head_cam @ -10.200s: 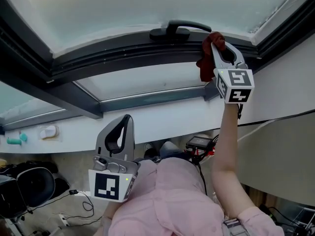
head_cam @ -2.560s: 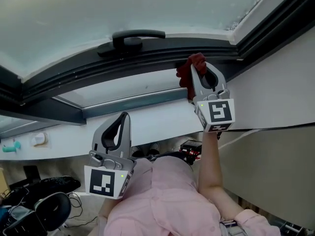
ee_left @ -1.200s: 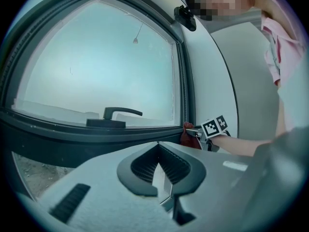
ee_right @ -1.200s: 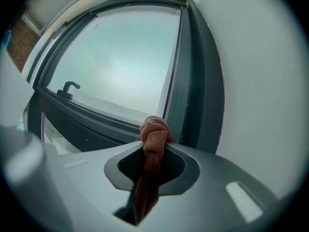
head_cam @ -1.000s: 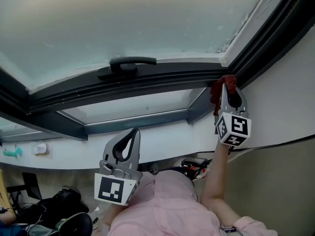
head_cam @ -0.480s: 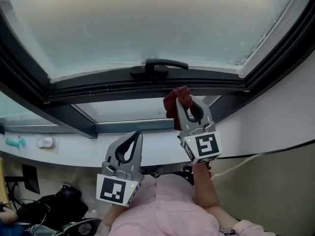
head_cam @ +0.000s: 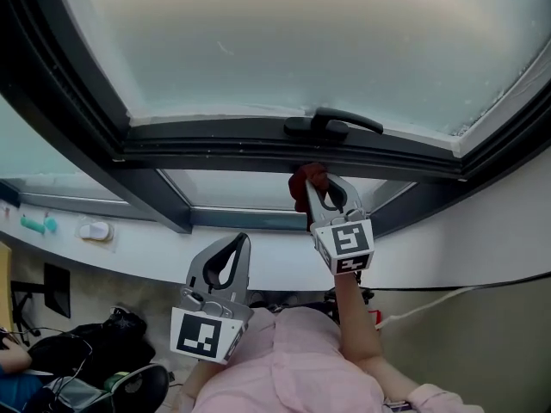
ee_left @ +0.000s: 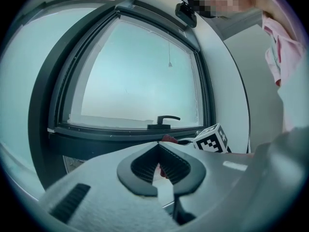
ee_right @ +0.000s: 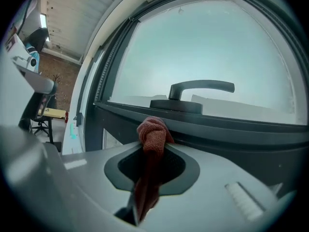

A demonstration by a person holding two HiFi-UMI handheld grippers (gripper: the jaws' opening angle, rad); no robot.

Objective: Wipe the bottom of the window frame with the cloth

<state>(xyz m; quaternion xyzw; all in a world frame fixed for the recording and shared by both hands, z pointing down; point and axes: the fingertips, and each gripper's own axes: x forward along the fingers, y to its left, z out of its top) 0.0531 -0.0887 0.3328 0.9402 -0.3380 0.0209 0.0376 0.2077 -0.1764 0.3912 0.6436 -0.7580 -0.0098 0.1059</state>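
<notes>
Pinching the cloth (head_cam: pixel 307 179) tight in the right gripper (head_cam: pixel 317 188), pressing it to the bottom of the window frame (head_cam: pixel 215 151) at six o'clock of the handle (head_cam: pixel 334 125) for wiping, holding the closed, empty left gripper (head_cam: pixel 235 242) clear at seven o'clock.

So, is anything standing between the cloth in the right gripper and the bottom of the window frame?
Nothing visible does. The red cloth, clamped in the right gripper, is right up at the dark bottom rail of the window frame, just below the window handle. Whether it touches the rail, I cannot tell.
</notes>
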